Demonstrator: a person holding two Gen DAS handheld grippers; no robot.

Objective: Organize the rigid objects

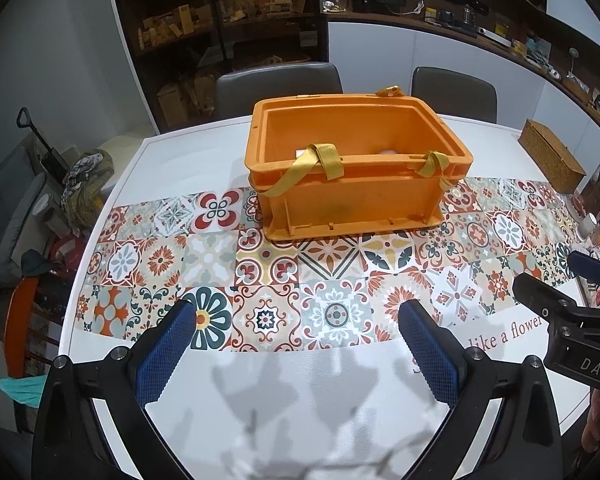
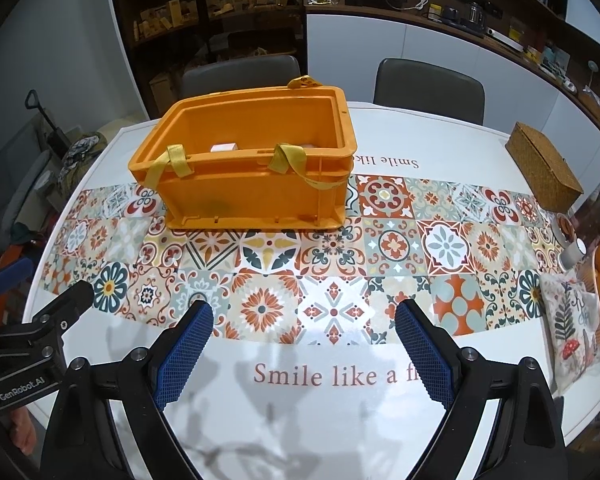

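Both grippers, left (image 1: 296,326) and right (image 2: 304,326), hover over the near edge of the tabletop (image 2: 440,140) with fingers (image 2: 188,352) apart and empty. Beyond them, the orange crate (image 2: 252,188) sits mid-tabletop, toward the left edge.

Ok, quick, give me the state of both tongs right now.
Left tongs: open, holding nothing, above the table.
Right tongs: open, holding nothing, above the table too.
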